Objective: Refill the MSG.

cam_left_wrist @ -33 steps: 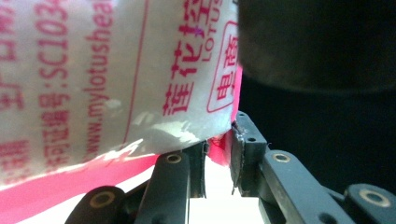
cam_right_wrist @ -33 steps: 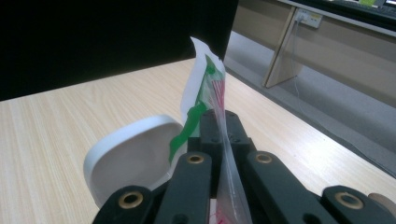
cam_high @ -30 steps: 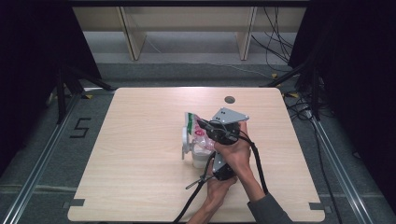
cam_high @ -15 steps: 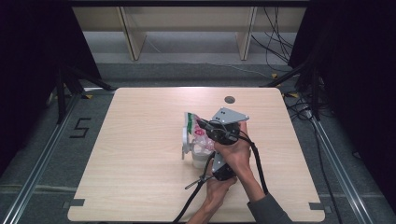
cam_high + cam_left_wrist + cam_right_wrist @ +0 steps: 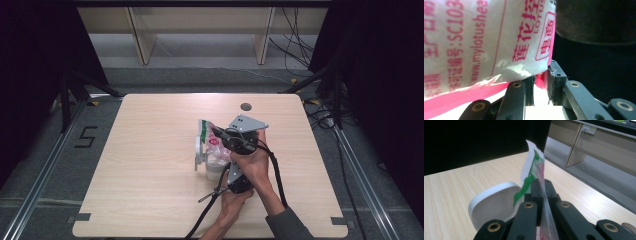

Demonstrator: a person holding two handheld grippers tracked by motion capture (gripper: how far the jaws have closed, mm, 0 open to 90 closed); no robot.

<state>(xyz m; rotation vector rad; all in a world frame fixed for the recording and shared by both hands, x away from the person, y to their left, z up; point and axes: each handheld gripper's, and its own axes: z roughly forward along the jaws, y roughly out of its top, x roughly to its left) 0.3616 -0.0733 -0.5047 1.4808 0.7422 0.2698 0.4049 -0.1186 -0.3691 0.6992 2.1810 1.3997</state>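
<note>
Two grippers on one plastic bag at mid-table.

Beside the white container, the left gripper pinched the bag's pink edge; the right gripper was clenched on its upper edge, holding it upright above the table.

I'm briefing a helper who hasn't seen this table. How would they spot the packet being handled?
On the wooden table, look right of the middle, where the person's hands meet. The plastic packet stands above a white container, pinched by both tongs; it alone has pink print and a green edge.
</note>
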